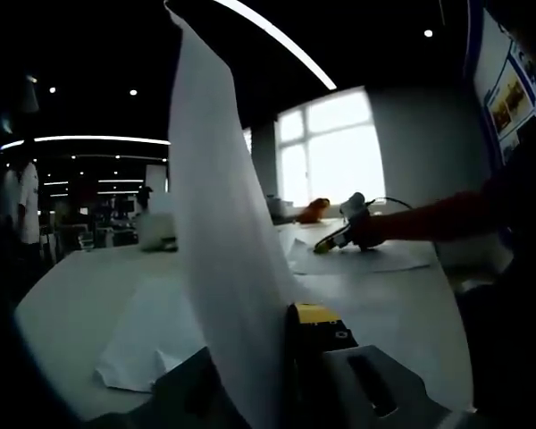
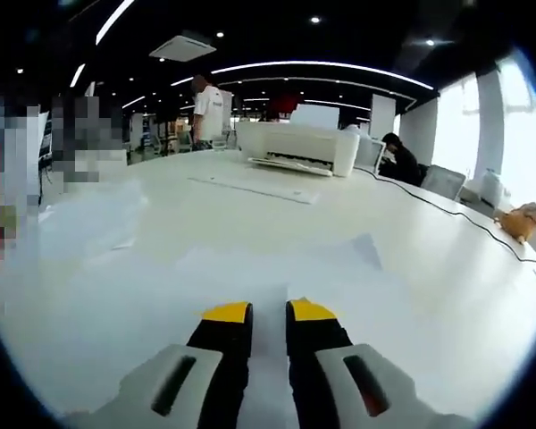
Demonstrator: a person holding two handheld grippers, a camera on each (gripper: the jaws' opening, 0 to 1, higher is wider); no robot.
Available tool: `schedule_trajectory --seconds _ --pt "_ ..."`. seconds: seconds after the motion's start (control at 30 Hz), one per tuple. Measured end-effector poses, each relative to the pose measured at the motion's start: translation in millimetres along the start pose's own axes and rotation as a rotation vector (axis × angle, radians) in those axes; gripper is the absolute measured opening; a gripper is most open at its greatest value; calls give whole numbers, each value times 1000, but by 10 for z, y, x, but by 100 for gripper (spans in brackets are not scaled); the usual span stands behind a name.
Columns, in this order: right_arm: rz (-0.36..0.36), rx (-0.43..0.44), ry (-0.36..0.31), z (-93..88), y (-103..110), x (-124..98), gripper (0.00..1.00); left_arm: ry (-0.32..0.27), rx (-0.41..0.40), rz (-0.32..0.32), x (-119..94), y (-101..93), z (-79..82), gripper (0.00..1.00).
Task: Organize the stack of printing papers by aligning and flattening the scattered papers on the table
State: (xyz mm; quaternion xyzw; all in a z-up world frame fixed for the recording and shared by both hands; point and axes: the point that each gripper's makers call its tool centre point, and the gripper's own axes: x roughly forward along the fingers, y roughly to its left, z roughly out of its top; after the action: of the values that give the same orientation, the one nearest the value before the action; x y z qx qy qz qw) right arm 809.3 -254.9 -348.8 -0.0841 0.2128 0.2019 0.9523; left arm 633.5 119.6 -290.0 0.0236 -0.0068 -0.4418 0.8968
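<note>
A white sheet (image 1: 219, 206) stands upright from the bottom of the left gripper view to its top. My left gripper (image 1: 272, 326) is shut on its lower edge; the yellow-tipped right finger (image 1: 317, 317) shows and the other finger is hidden behind the sheet. More sheets (image 1: 152, 340) lie loose on the white table (image 1: 80, 286). Far across it, my right gripper (image 1: 347, 231) rests by another sheet (image 1: 380, 257), held by a red-sleeved arm (image 1: 438, 219). In the right gripper view, my right gripper (image 2: 268, 313) sits low over overlapping sheets (image 2: 277, 264), its jaws close together with nothing seen between them.
A white printer (image 2: 299, 147) stands at the far side of the table (image 2: 447, 295), with a black cable (image 2: 447, 210) running right and an orange object (image 2: 523, 219) near the edge. A person (image 2: 210, 103) stands behind and another (image 2: 397, 156) sits by the printer.
</note>
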Motion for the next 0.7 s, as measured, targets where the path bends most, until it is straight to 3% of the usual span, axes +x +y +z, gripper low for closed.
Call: schedule_trajectory --seconds 0.13,0.7 --pt "-16 -13 1 1 -28 -15 0 -3 -2 0 -3 -1 4 7" --pt "-7 12 -117 356 22 -193 0 -6 -2 0 -7 2 6 6"
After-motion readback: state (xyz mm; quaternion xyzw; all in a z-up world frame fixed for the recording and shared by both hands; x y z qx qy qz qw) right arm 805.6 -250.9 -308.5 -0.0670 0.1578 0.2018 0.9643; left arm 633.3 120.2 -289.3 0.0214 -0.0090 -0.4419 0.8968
